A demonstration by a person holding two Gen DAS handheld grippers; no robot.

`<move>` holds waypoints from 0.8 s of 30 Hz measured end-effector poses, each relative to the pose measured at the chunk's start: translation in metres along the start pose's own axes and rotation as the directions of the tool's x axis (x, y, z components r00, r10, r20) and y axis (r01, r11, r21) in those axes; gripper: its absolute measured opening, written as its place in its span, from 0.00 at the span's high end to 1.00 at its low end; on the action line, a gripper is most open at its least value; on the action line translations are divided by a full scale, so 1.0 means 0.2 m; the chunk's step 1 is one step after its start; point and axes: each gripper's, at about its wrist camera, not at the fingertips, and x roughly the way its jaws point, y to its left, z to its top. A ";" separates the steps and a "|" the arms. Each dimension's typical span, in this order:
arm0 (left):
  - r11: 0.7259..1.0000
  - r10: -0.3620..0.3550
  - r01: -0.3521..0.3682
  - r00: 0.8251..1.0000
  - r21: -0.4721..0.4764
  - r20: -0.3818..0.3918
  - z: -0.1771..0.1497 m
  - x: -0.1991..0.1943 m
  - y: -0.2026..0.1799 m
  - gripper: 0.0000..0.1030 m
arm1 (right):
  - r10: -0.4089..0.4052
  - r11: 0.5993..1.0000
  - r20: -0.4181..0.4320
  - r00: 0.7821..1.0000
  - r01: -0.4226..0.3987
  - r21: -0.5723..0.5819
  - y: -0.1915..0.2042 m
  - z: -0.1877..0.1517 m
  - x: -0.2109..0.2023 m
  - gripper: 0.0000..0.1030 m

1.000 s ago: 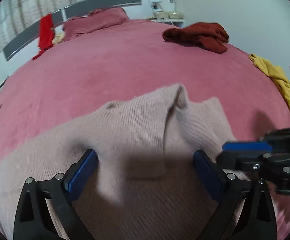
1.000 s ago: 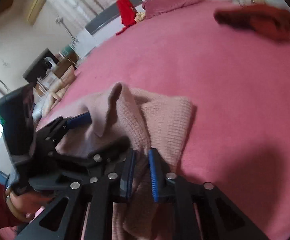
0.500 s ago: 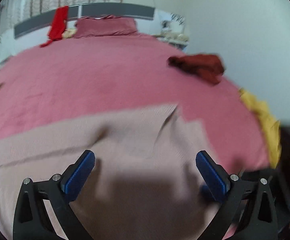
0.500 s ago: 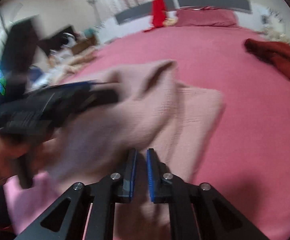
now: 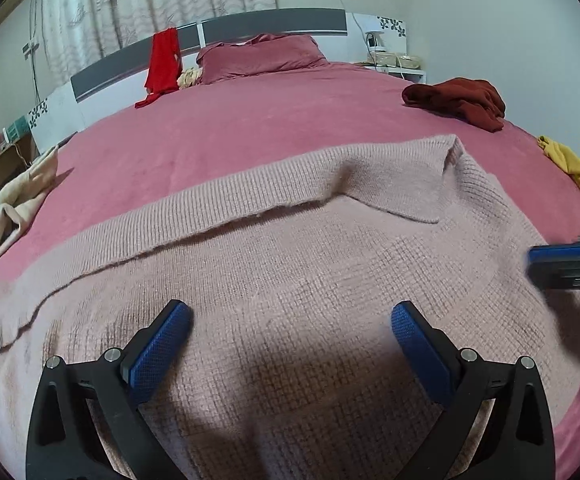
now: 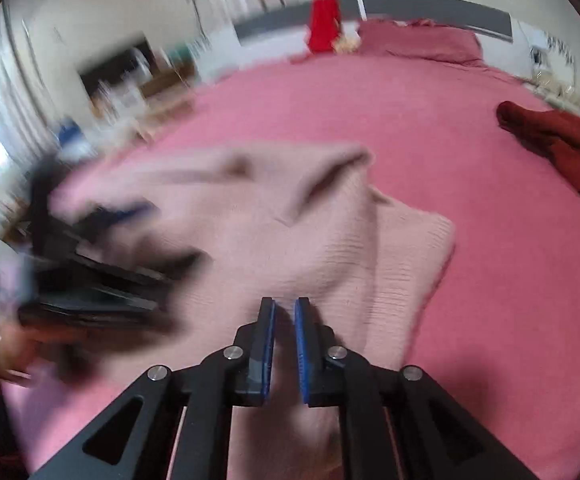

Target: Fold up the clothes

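A pale pink knit sweater (image 5: 290, 248) lies spread on the pink bed (image 5: 250, 128), its far edge folded over towards me. My left gripper (image 5: 290, 320) hovers open just above the sweater's near part, with nothing between its fingers. My right gripper (image 6: 284, 312) shows only a narrow slit between its blue pads and the jaws are opening. Sweater (image 6: 309, 232) fabric lies under its tips; I cannot tell whether any is pinched. From the left wrist view the right gripper (image 5: 557, 264) is a blur at the sweater's right edge. The left gripper (image 6: 102, 280) is smeared in the right wrist view.
A dark red garment (image 5: 457, 100) is heaped at the far right and a yellow one (image 5: 577, 172) hangs off the right edge. A cream garment (image 5: 14, 204) lies at the left edge. A red cloth (image 5: 164, 60) hangs on the headboard beside a pillow (image 5: 262, 56).
The raised fold of the sweater has come down and now lies flat. My left gripper has pulled back over the sweater, still open. The right gripper has rolled and drifted to the sweater's right edge.
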 end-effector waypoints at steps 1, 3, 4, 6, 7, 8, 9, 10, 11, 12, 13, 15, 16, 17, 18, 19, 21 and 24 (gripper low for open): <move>1.000 0.000 0.000 1.000 0.016 -0.002 0.00 0.01 0.01 0.01 | -0.009 1.000 0.009 1.000 0.008 0.028 -0.06 0.00 0.01 1.00; 0.999 -0.012 0.012 1.000 0.041 -0.002 -0.01 0.00 0.02 0.01 | -0.020 0.994 0.033 0.999 0.016 0.111 -0.18 0.00 0.00 1.00; 0.999 -0.013 0.013 1.000 0.047 -0.002 -0.01 -0.02 0.03 0.01 | -0.022 0.988 0.047 0.999 0.014 0.156 -0.23 -0.01 -0.03 1.00; 0.998 -0.016 0.016 1.000 0.059 -0.002 -0.01 -0.05 0.05 0.01 | -0.014 0.981 0.076 0.997 -0.001 0.192 -0.21 -0.01 -0.09 0.97; 0.998 -0.009 0.008 1.000 0.057 0.013 -0.01 -0.08 0.05 0.01 | -0.029 0.981 0.108 0.994 0.007 0.195 -0.19 -0.03 -0.15 0.84; 0.999 0.001 -0.003 0.999 0.050 0.050 -0.01 -0.14 0.04 0.01 | -0.019 0.979 0.149 0.989 -0.012 0.202 -0.16 -0.06 -0.21 0.83; 0.999 0.001 -0.005 0.996 0.040 0.087 -0.03 -0.20 0.02 0.01 | -0.006 0.977 0.187 0.982 -0.034 0.210 -0.12 -0.09 -0.26 0.83; 1.000 -0.020 0.017 0.992 0.022 0.129 -0.04 -0.27 0.00 0.01 | 0.023 0.974 0.211 0.977 -0.070 0.217 -0.09 -0.12 -0.30 0.83; 0.999 -0.048 0.047 0.986 0.008 0.157 -0.06 -0.32 -0.03 0.01 | 0.051 0.970 0.230 0.972 -0.103 0.221 -0.06 -0.15 -0.33 0.83; 0.997 -0.076 0.078 0.981 -0.003 0.178 -0.08 -0.36 -0.06 0.01 | 0.075 0.971 0.224 0.972 -0.123 0.207 0.03 -0.15 -0.27 0.83; 0.993 -0.114 0.117 0.976 -0.005 0.185 -0.10 -0.38 -0.10 0.01 | 0.094 0.972 0.211 0.973 -0.136 0.193 0.12 -0.16 -0.22 0.83; 0.991 -0.134 0.130 0.983 0.039 0.128 -0.14 -0.34 -0.19 0.01 | 0.075 0.981 0.122 0.990 -0.095 0.166 0.20 -0.22 -0.11 0.83; 0.991 -0.115 0.109 0.990 0.082 0.078 -0.16 -0.29 -0.22 0.01 | 0.049 0.984 0.089 0.995 -0.063 0.167 0.20 -0.25 -0.08 0.84; 0.988 -0.094 0.090 0.995 0.126 0.029 -0.18 -0.25 -0.26 0.01 | 0.022 0.986 0.057 0.998 -0.031 0.166 0.21 -0.29 -0.04 0.86; 0.983 -0.071 0.073 0.997 0.170 -0.019 -0.21 -0.20 -0.30 0.00 | 0.001 0.985 0.031 1.000 -0.006 0.171 0.20 -0.32 -0.01 0.89; 0.984 -0.056 0.060 0.998 0.166 -0.028 -0.21 -0.20 -0.27 0.01 | 0.013 0.977 0.041 0.999 -0.021 0.213 0.16 -0.34 -0.02 0.96; 0.993 -0.034 0.035 0.999 0.109 -0.009 -0.20 -0.23 -0.15 0.01 | 0.037 0.955 0.047 0.998 -0.050 0.292 0.07 -0.35 -0.02 1.00; 0.998 0.049 -0.047 0.998 0.050 -0.036 -0.24 -0.27 0.15 0.01 | 0.063 0.949 0.015 0.998 -0.064 0.309 0.04 -0.33 -0.01 1.00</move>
